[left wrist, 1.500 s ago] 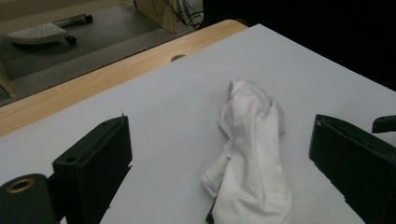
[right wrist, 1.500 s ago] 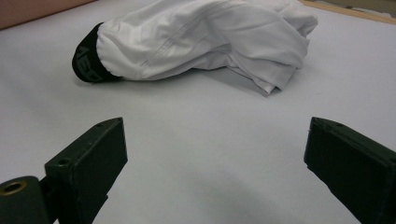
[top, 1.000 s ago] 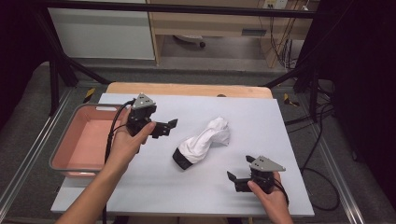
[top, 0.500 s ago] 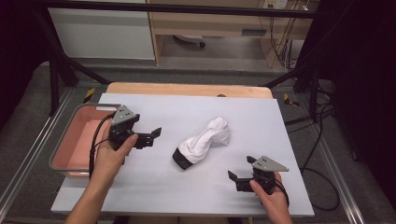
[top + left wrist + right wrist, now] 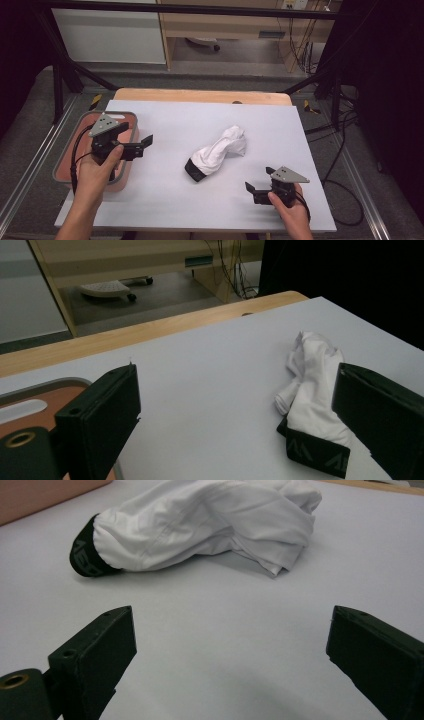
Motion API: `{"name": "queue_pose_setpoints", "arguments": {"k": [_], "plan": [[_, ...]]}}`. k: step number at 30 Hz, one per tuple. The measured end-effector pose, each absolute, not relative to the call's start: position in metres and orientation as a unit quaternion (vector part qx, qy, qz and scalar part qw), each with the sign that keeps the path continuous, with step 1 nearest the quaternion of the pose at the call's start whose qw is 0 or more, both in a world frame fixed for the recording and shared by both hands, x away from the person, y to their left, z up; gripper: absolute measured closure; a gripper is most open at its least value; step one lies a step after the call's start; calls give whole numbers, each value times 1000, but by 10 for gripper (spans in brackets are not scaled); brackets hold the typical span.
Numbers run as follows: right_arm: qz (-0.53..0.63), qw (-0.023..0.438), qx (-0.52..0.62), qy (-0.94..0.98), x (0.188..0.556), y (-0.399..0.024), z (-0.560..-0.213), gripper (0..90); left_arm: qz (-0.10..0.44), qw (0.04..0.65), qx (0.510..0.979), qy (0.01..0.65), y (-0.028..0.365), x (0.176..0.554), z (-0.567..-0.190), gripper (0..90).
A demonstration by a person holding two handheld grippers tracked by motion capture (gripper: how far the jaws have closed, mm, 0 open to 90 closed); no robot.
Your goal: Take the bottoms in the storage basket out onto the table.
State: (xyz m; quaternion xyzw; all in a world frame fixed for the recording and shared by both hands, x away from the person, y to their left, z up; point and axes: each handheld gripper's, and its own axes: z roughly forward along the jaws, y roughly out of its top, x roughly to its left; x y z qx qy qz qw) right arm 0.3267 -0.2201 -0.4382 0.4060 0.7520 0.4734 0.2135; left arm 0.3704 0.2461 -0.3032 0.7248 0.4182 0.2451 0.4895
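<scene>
A crumpled white garment [image 5: 218, 151] with a black waistband lies in the middle of the white table [image 5: 200, 120]. My left gripper [image 5: 144, 145] hovers at the right edge of a pink bin [image 5: 62, 155], open and holding nothing, its jaws pointing right toward the garment. In the left gripper view, the garment [image 5: 310, 390] lies ahead on the right, beyond the open left gripper [image 5: 235, 377]. My right gripper [image 5: 257, 182] is low at the table's front right, open and holding nothing. Its own view has the garment [image 5: 200, 525] a short way ahead of the right gripper [image 5: 230, 617].
The pink bin has a grey rim and sits at the table's left edge [image 5: 45, 390]; a corner of the bin [image 5: 40, 495] appears in the right gripper view. A wooden strip [image 5: 200, 95] runs along the table's far side. Cables [image 5: 345, 130] hang off to the right.
My left gripper has drawn back to the left, from near the garment to the bin's right edge. The right gripper and the garment have barely moved.
</scene>
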Motion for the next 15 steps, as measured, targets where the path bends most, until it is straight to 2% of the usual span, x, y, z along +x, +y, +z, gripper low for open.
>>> {"name": "queue_pose_setpoints", "arguments": {"k": [15], "plan": [[480, 218, 398, 751, 324, -223, -436, 54, 257, 496, 703, 440, 275, 355, -301, 43]]}}
